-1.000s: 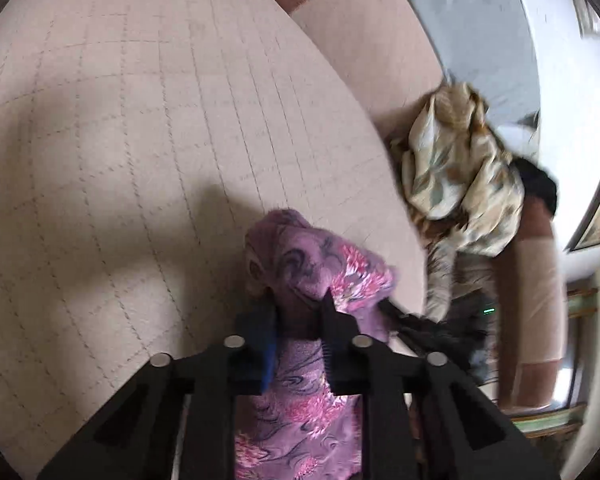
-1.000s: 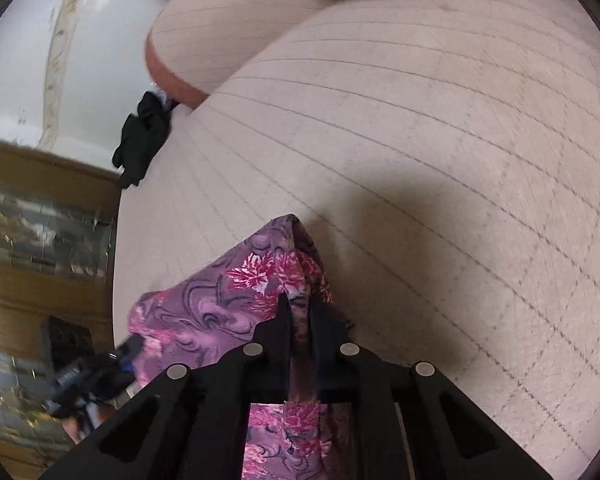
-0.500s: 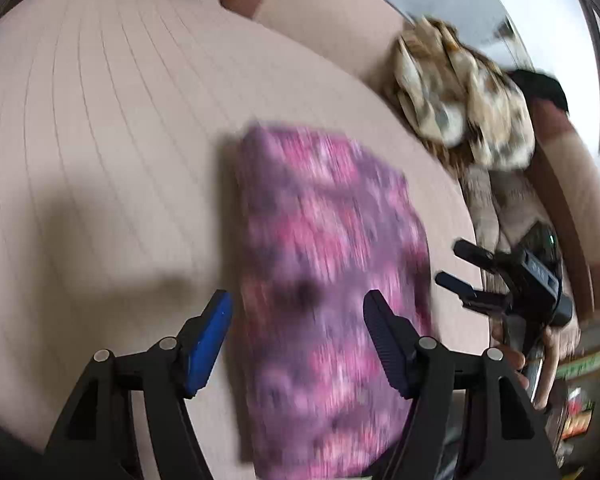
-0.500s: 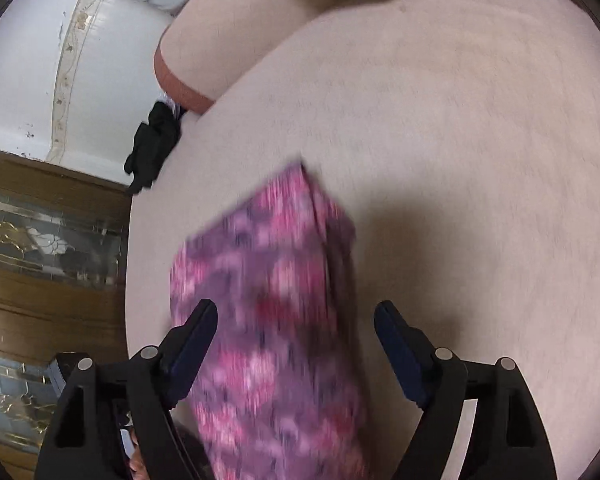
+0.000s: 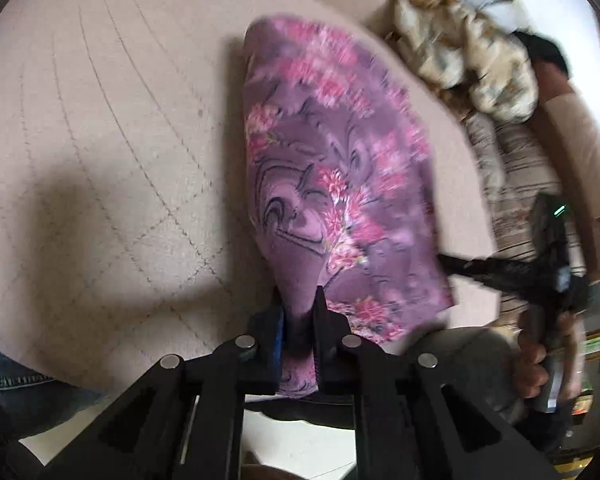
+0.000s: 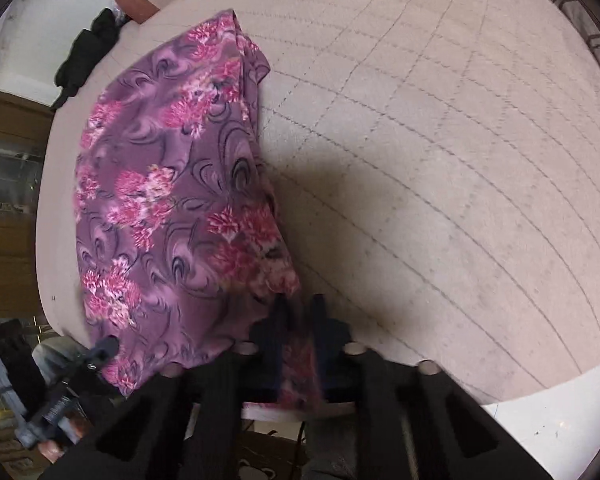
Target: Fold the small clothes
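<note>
Purple cloth [image 5: 340, 184] with pink flower print and dark swirls, thin and soft, lies as a long folded strip on a beige quilted bed [image 5: 100, 140] stitched in a square grid. Long axis runs from the near edge of the bed toward the far edge. Left tongs [image 5: 298, 312] narrow, pinching one near corner of the cloth. Right tongs [image 6: 300, 312] narrow, pinching the other near corner; pads blurred. Cloth sits close to one side edge of the bed; broad bare quilt on its other side. Crumpled cream patterned fabric [image 5: 460, 44] heaped beyond that side edge. Black bundle [image 6: 86, 54] at the far corner.
</note>
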Demonstrator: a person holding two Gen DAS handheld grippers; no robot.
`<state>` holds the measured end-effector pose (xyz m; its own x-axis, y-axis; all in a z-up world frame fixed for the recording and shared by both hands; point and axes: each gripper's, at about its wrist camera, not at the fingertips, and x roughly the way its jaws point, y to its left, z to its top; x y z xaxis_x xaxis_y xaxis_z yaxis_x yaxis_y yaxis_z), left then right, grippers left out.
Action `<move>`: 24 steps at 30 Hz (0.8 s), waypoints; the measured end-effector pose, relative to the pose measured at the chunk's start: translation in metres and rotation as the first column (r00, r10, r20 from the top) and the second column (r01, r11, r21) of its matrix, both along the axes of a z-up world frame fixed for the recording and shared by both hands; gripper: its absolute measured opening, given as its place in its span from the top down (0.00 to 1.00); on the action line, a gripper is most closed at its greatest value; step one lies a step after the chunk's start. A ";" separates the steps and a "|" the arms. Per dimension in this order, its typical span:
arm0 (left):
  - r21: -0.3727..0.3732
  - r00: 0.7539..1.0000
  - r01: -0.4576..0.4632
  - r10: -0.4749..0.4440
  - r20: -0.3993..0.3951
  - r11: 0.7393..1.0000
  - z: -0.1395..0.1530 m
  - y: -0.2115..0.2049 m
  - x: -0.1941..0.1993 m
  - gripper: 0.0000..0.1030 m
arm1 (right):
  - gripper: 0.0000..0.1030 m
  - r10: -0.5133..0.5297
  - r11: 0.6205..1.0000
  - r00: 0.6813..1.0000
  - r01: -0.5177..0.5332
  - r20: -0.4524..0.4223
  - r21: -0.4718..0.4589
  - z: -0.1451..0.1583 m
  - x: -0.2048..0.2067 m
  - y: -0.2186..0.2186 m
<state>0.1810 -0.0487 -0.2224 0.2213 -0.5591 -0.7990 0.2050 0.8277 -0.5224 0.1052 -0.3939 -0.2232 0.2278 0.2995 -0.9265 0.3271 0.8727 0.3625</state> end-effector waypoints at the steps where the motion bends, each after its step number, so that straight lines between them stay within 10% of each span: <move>1: 0.002 1.000 -0.011 0.011 0.002 1.000 0.000 0.002 -0.001 0.90 | 0.90 0.001 1.000 1.000 -0.001 0.007 0.010 0.002 -0.004 0.000; 5: 0.073 0.999 0.028 -0.027 -0.028 0.997 -0.025 -0.007 0.002 0.87 | 0.90 0.021 0.999 0.997 -0.024 -0.079 -0.034 -0.008 0.001 0.003; 8: 0.072 0.997 0.056 -0.059 0.042 0.996 -0.005 -0.006 -0.008 0.67 | 0.87 0.013 0.998 0.999 -0.015 -0.035 -0.058 0.006 0.001 0.006; 12: 0.029 0.994 0.014 -0.017 0.107 0.999 0.023 0.007 0.002 0.30 | 0.14 -0.026 0.999 0.982 0.022 0.187 0.024 0.053 0.001 -0.002; 13: 0.020 0.994 -0.003 0.001 0.111 1.000 0.029 0.009 0.013 0.28 | 0.09 -0.036 0.999 0.974 0.028 0.222 0.037 0.060 0.004 -0.005; 18: -0.038 0.992 -0.103 0.105 0.065 0.994 0.029 0.013 0.088 0.27 | 0.09 -0.052 0.983 0.955 -0.002 0.292 0.181 0.067 0.087 -0.010; 24: -0.101 0.987 -0.160 0.160 -0.013 0.982 -0.003 0.001 0.159 0.27 | 0.26 -0.080 0.963 0.974 0.021 0.212 0.267 -0.007 0.159 -0.022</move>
<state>0.3405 -0.0473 -0.2257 0.3105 -0.5947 -0.7416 0.0711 0.7925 -0.6057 0.2646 -0.4155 -0.2305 0.4374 0.5073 -0.7425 0.2549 0.7219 0.6434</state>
